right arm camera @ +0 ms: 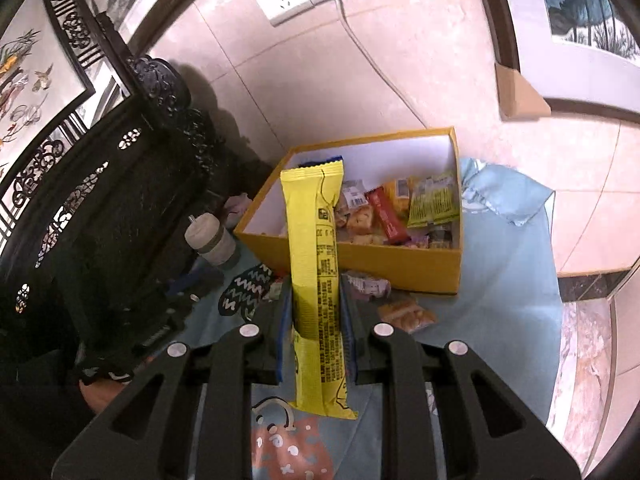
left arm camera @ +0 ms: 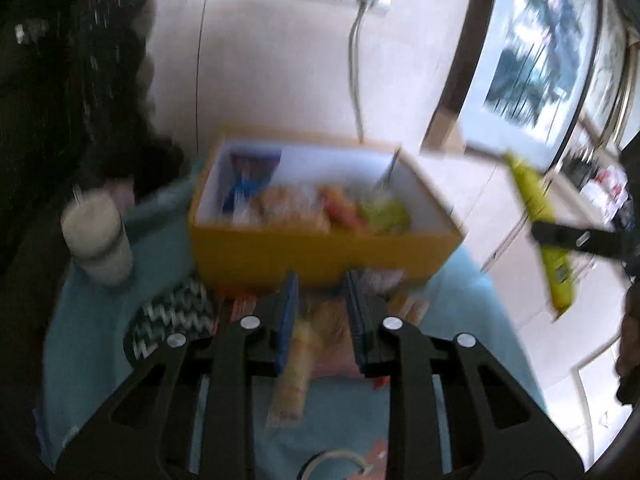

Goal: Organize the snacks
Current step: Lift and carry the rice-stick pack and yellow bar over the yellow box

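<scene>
the right tool point(right arm camera: 314, 332) pinches a long yellow snack bar point(right arm camera: 316, 276) mid-length, above the bench in front of the yellow box point(right arm camera: 360, 258). the left tool point(left arm camera: 320, 320) grips an orange-toned packet point(left arm camera: 308, 344). both wrappers look light, crinkly and slippery, so a grip across the flat middle suits them.

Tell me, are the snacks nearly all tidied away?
Partly. Several snacks already lie in the yellow box. The right tongs hold a long yellow packet, and the left tongs grip an orange one. A few packets remain on the blue cloth.
</scene>
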Demonstrator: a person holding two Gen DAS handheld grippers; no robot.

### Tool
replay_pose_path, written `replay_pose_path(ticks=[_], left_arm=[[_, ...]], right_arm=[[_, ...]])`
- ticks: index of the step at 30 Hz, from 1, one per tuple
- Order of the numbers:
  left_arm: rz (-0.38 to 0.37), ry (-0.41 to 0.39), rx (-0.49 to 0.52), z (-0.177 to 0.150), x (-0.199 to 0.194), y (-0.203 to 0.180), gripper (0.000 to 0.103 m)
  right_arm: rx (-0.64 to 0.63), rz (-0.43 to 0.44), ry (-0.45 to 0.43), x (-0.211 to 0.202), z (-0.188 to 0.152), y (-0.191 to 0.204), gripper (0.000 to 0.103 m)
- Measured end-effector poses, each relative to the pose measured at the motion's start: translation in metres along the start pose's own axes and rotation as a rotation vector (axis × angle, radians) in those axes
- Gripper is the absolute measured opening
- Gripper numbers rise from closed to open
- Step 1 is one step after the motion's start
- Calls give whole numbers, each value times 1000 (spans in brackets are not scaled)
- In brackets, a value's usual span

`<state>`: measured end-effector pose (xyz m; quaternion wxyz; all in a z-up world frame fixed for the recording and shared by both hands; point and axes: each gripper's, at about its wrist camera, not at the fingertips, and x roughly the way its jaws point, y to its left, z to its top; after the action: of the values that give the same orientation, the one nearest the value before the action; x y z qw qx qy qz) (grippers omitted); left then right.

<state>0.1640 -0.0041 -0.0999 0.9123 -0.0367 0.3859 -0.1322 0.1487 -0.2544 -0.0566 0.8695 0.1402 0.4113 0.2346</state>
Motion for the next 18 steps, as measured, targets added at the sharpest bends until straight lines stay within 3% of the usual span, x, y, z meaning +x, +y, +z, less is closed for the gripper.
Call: replay_pose_path(ticks=[2, 3, 4, 5, 9, 11, 12, 13, 14, 18], left_arm=[[30, 61, 12, -17, 17, 6, 26], [48, 109, 35, -31, 28, 8, 38], [71, 134, 54, -40, 35, 9, 61], [96, 147, 77, -49, 40, 10, 68], [121, 158, 117, -67, 62, 11, 71], [129, 218, 128, -75, 85, 15, 67], [127, 259, 125, -81, 96, 18, 43], [131, 246, 153, -87, 98, 15, 28], [136, 240, 177, -90, 97, 12, 28], [51, 205, 82, -95, 74, 17, 28]], right_arm=[[19, 4, 19, 5, -9, -4, 21], [25, 5, 27, 7, -12, -4, 21], [37, 6, 41, 10, -18, -6, 22], [45, 6, 50, 12, -22, -8, 22], [72, 2, 95, 22, -41, -10, 22], [78, -1, 111, 25, -46, -9, 21], [79, -1, 114, 26, -48, -9, 21], [76, -1, 115, 26, -49, -7, 21], [73, 0, 115, 26, -49, -7, 21], [58, 2, 125, 28, -56, -5, 22]])
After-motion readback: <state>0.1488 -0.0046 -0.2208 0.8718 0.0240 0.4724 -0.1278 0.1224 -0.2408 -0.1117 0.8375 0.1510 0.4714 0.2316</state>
